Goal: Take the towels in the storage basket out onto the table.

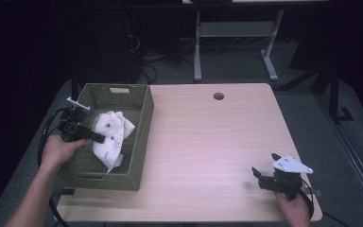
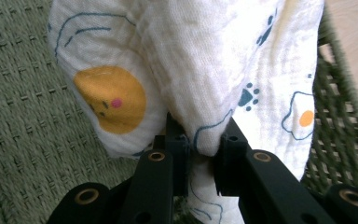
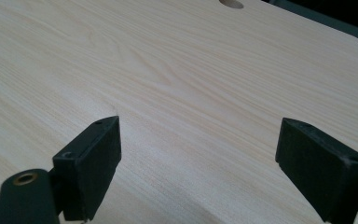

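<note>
A white cloth [image 1: 108,138] printed with fried eggs and paw prints lies bunched inside the olive woven basket [image 1: 143,142] at the table's left. My left gripper [image 1: 100,138] reaches into the basket from the left and is shut on a fold of the cloth [image 2: 242,60], which hangs over its jaws [image 2: 204,156]. My right gripper [image 1: 264,166] rests open at the table's front right, over bare wood [image 3: 177,84], with nothing between its fingers [image 3: 95,163].
The light wooden table [image 1: 208,137] has a round cable hole [image 1: 218,96] near its far edge. The basket's woven floor [image 2: 23,121] and wall [image 2: 340,116] surround the cloth. Dark floor and desk legs [image 1: 197,42] lie beyond the table.
</note>
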The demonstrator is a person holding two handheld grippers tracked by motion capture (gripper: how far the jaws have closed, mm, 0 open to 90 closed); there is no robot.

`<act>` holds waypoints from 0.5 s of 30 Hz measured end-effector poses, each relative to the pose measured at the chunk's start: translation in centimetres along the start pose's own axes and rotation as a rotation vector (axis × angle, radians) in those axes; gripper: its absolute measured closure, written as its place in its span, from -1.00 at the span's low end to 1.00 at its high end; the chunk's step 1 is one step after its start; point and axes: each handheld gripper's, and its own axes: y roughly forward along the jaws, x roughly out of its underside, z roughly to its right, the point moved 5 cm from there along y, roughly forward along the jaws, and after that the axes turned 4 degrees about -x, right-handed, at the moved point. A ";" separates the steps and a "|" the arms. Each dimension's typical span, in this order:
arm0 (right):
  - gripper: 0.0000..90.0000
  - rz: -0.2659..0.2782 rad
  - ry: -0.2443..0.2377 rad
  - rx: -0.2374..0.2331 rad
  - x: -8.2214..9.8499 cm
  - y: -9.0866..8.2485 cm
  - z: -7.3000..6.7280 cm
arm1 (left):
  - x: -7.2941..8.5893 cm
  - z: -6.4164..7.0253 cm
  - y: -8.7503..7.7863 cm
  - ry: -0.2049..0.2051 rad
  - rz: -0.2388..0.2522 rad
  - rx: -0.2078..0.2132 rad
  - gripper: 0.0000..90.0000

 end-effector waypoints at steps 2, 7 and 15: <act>-0.70 0.001 0.001 0.000 0.0 0.0 0.0 | 0.0 0.0 -0.4 -0.001 0.007 -0.001 0.73; -0.70 -0.003 -0.004 0.001 0.0 0.1 0.0 | -0.2 0.3 -1.6 0.009 0.021 0.000 0.73; -0.70 0.003 -0.001 0.002 0.0 0.0 0.0 | -1.0 1.4 -3.7 0.021 0.058 0.044 0.73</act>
